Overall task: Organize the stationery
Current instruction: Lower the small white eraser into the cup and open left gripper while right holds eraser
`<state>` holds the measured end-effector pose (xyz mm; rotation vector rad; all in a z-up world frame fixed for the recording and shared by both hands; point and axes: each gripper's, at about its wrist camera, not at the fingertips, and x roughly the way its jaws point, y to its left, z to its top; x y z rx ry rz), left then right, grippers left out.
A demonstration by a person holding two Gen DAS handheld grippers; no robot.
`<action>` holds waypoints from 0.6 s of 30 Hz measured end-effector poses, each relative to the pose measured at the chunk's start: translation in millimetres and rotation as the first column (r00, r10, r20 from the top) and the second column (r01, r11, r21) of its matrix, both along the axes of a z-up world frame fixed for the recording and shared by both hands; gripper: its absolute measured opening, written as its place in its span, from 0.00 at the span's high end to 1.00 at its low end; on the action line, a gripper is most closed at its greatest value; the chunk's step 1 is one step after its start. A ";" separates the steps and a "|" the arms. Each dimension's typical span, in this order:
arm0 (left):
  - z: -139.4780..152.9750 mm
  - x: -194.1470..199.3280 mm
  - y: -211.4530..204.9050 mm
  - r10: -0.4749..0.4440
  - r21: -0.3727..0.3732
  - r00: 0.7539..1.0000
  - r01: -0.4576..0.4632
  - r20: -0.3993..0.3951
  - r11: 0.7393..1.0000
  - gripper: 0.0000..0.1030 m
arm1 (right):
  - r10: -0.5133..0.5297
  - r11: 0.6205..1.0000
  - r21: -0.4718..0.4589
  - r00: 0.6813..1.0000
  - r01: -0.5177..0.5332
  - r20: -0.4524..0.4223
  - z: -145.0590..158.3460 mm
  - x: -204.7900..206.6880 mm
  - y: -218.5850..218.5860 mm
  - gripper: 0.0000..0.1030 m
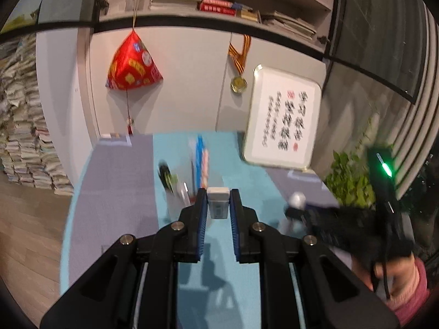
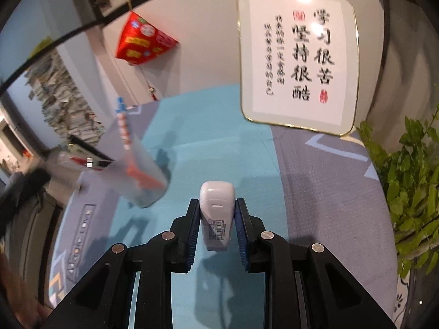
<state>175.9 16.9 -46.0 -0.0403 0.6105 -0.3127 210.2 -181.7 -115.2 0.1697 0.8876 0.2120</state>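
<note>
My left gripper [image 1: 217,195] is shut on a small white eraser [image 1: 218,203], held upright between the blue pads above the teal mat [image 1: 241,170]. Just behind it on the left stands a clear cup [image 1: 179,194] holding blue, pink and dark pens, blurred. My right gripper [image 2: 216,203] is shut on a white rounded case [image 2: 217,208] with a barcode label, lifted off the mat. The clear cup [image 2: 145,172] is to its left in the right wrist view. The right gripper [image 1: 295,213] also shows blurred at the right of the left wrist view, with a pink sleeve [image 1: 408,293] behind it.
A framed calligraphy board [image 2: 297,57] leans on the wall at the back right of the table. A green plant [image 2: 411,181] stands at the right edge. A red hanging ornament [image 1: 133,63] and a medal [image 1: 238,84] hang on the wall. Stacked papers [image 1: 24,137] fill the floor at left.
</note>
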 end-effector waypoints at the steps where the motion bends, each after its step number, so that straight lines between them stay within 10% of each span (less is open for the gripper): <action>1: 4.7 4.4 -0.6 0.009 0.005 1.000 -0.009 0.012 1.000 0.86 | 0.007 1.000 0.001 1.000 -0.007 0.014 3.6 -3.2 3.1 0.76; 18: -13.9 73.7 -1.2 0.101 0.089 0.987 -0.090 -0.123 0.992 0.86 | 0.003 1.000 0.029 0.998 -0.005 0.058 9.2 -23.4 -11.4 0.76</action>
